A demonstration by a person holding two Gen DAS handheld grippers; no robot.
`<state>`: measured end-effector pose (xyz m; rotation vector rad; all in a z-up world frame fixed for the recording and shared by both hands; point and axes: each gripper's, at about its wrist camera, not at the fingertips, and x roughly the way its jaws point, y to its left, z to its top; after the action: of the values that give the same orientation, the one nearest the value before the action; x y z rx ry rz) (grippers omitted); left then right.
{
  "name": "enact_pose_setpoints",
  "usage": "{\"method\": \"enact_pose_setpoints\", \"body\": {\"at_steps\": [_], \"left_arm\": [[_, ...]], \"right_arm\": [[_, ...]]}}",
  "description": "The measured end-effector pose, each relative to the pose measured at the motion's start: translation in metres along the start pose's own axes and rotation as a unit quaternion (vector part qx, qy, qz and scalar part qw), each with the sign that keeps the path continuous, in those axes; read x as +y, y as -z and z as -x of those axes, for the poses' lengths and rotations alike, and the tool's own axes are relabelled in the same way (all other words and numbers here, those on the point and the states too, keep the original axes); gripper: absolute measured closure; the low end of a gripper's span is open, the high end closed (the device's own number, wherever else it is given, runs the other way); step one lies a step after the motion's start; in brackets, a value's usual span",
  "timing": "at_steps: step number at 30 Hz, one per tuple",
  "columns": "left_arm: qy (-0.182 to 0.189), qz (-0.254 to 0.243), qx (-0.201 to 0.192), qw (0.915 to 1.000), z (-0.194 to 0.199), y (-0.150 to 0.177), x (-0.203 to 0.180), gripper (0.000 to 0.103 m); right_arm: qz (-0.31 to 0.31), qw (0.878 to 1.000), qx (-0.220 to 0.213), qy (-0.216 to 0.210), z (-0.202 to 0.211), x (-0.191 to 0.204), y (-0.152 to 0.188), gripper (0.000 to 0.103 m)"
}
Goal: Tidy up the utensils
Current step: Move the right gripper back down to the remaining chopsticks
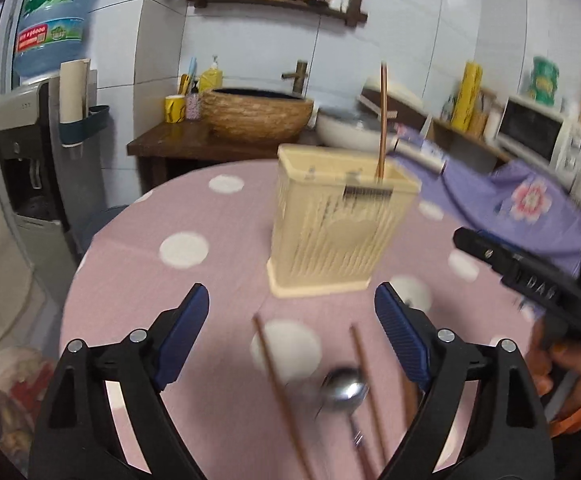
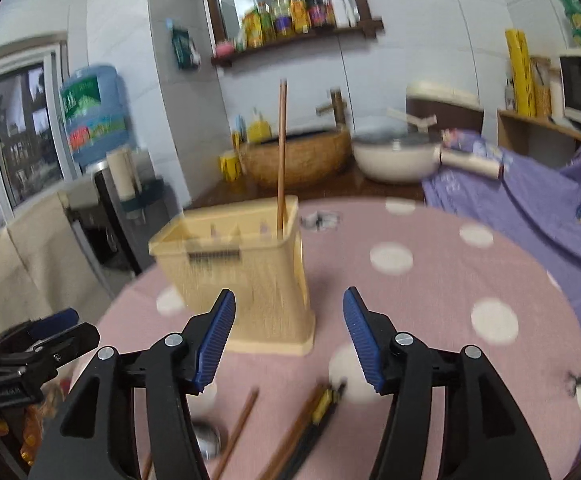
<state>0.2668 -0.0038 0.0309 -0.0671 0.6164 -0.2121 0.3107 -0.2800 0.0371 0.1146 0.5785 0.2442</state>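
A cream slatted utensil holder [image 1: 332,224] stands on the pink dotted tablecloth [image 1: 194,208], with one brown chopstick [image 1: 382,120] upright in it. It also shows in the right wrist view [image 2: 250,276], with the chopstick [image 2: 281,152]. My left gripper [image 1: 292,328] is open and empty above two loose chopsticks [image 1: 278,392] and a metal spoon [image 1: 344,390]. My right gripper [image 2: 288,332] is open and empty just in front of the holder, over chopsticks [image 2: 238,428] and a dark utensil with a yellow band [image 2: 322,404]. The spoon [image 2: 206,438] lies at its lower left.
A purple floral cloth [image 1: 522,208] covers the table's right side. A woven basin [image 1: 256,114] and a white pan [image 2: 394,158] stand behind on a wooden counter. A water dispenser [image 1: 30,160] stands left. The right gripper's body [image 1: 530,280] reaches in from the right.
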Motion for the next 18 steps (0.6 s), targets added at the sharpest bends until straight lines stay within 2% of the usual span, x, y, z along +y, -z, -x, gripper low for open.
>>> {"method": "enact_pose_setpoints", "body": {"at_steps": [3, 6, 10, 18], "left_arm": [[-0.020, 0.005, 0.041, 0.9989, -0.004, 0.028, 0.004, 0.019], [-0.029, 0.026, 0.063, 0.9972, -0.006, 0.052, 0.015, 0.019], [-0.042, 0.026, 0.077, 0.9958, -0.007, 0.073, 0.018, 0.020], [-0.035, 0.039, 0.101, 0.9935, -0.013, 0.090, 0.019, 0.038]], "right_arm": [[0.013, 0.999, 0.049, 0.007, 0.002, 0.009, 0.028, 0.048], [0.045, 0.997, 0.064, 0.026, 0.009, 0.022, 0.050, 0.048], [0.055, 0.994, 0.083, 0.032, 0.015, 0.030, 0.069, 0.048], [0.042, 0.991, 0.123, 0.042, 0.008, 0.033, 0.092, 0.048]]}}
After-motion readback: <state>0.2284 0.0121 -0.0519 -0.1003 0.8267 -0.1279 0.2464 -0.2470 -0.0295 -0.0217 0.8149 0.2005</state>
